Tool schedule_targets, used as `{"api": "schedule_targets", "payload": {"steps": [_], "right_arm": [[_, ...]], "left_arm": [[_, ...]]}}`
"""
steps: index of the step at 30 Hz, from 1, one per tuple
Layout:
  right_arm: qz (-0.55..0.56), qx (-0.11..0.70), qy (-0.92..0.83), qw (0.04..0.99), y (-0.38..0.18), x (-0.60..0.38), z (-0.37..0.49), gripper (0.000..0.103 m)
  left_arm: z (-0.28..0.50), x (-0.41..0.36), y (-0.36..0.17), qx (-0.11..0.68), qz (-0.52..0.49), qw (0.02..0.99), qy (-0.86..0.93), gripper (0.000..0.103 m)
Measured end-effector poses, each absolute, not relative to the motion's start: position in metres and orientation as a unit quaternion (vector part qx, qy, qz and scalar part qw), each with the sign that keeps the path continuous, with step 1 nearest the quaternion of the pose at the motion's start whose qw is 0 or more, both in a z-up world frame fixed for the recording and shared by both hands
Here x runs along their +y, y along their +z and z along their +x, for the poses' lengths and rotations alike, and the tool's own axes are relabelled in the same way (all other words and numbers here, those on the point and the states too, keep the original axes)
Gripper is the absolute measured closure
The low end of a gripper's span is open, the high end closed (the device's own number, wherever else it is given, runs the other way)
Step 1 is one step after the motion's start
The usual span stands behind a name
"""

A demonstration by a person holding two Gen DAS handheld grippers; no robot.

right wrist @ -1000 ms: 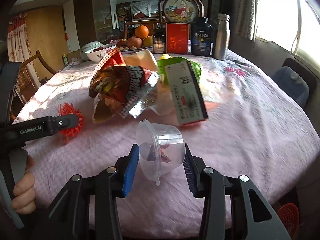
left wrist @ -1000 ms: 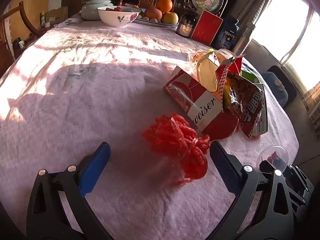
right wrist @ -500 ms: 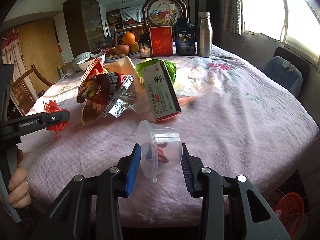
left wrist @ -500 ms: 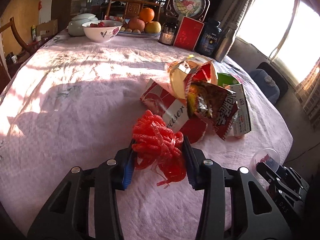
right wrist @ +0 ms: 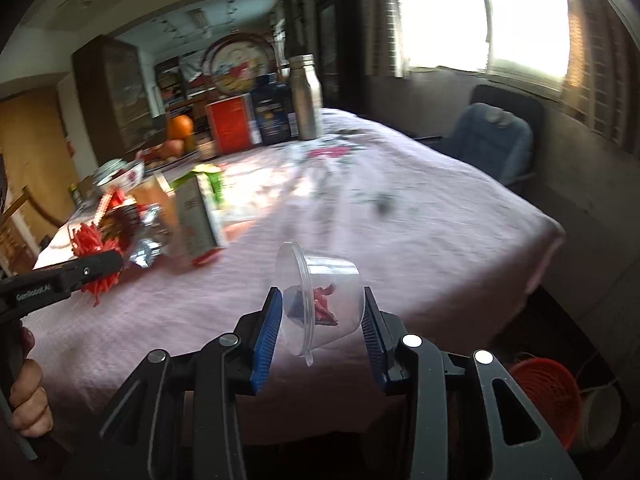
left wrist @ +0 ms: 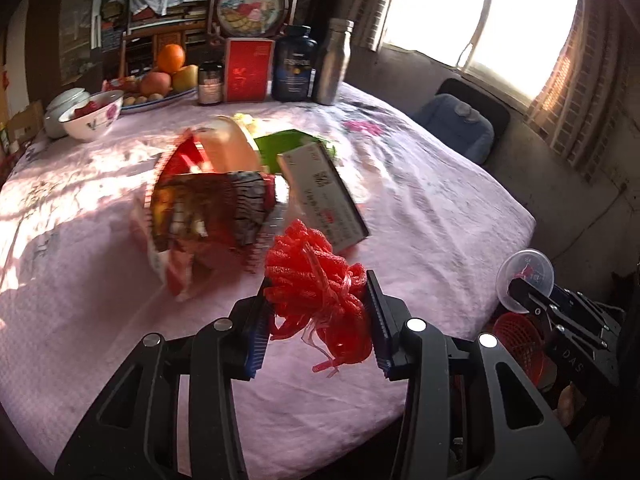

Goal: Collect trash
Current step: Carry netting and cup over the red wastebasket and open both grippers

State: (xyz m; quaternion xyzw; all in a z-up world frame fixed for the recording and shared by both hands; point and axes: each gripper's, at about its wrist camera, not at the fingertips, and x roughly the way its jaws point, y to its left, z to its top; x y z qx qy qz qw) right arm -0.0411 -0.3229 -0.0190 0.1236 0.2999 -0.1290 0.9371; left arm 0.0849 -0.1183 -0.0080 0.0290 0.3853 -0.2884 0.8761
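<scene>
Pink-clothed table (left wrist: pixel 420 208) keeps a wrapper pile (left wrist: pixel 212 216), while left gripper (left wrist: pixel 318 320) clamps red mesh netting (left wrist: pixel 316 292) and right gripper (right wrist: pixel 320 322) clamps a clear plastic cup (right wrist: pixel 324 304), both lifted, probably bound for the red bin (right wrist: pixel 548 396) beside it.

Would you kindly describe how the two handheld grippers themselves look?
Both the left gripper and right gripper have black plastic frames with triangular cut-outs, silver round rivets and blue ribbed pads. White lettering marks the left one's side in the right wrist view.
</scene>
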Motion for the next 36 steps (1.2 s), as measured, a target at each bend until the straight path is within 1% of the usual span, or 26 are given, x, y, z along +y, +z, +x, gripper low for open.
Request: {"api": "schedule_targets", "payload": {"steps": [7,14,15,16,17,18,21,25,31,35,36], "right_arm": [[0.148,0.3,-0.232,0.913,-0.036,-0.405,-0.095,0.064],[0.195,0.335,-0.319,0.865,-0.083,-0.484,-0.155,0.063],[0.205,0.341,-0.319,0.86,-0.09,-0.491,-0.16,0.052],[0.218,0.344,-0.319,0.856,-0.095,-0.501,-0.166,0.034],[0.231,0.337,-0.325,0.853,-0.098,-0.509,-0.172,0.028],[0.242,0.324,-0.332,0.852,-0.099,-0.516,-0.18,0.025],[0.25,0.308,-0.349,0.849,-0.1,-0.531,-0.195,0.025],[0.264,0.288,-0.37,0.843,-0.103,-0.545,-0.214,0.02],[0.294,0.268,-0.389,0.831,-0.108,-0.567,-0.238,0.019],[0.3,0.258,-0.401,0.826,-0.107,-0.576,-0.249,0.019],[0.302,0.256,-0.403,0.826,-0.106,-0.578,-0.252,0.019]], "left_arm": [[0.06,-0.206,-0.015,0.386,0.082,0.847,-0.357,0.06],[0.029,-0.292,-0.029,0.393,0.127,0.809,-0.417,0.06],[0.024,-0.304,-0.032,0.394,0.135,0.804,-0.425,0.06],[0.019,-0.316,-0.035,0.395,0.142,0.799,-0.432,0.06],[0.015,-0.325,-0.037,0.396,0.148,0.794,-0.437,0.06],[0.01,-0.336,-0.04,0.397,0.156,0.788,-0.443,0.06],[-0.004,-0.365,-0.049,0.4,0.18,0.772,-0.46,0.06],[-0.023,-0.399,-0.065,0.406,0.207,0.746,-0.485,0.06],[-0.056,-0.451,-0.089,0.412,0.253,0.703,-0.522,0.059],[-0.08,-0.486,-0.095,0.407,0.27,0.676,-0.552,0.057],[-0.086,-0.492,-0.096,0.401,0.275,0.673,-0.557,0.053]]}}
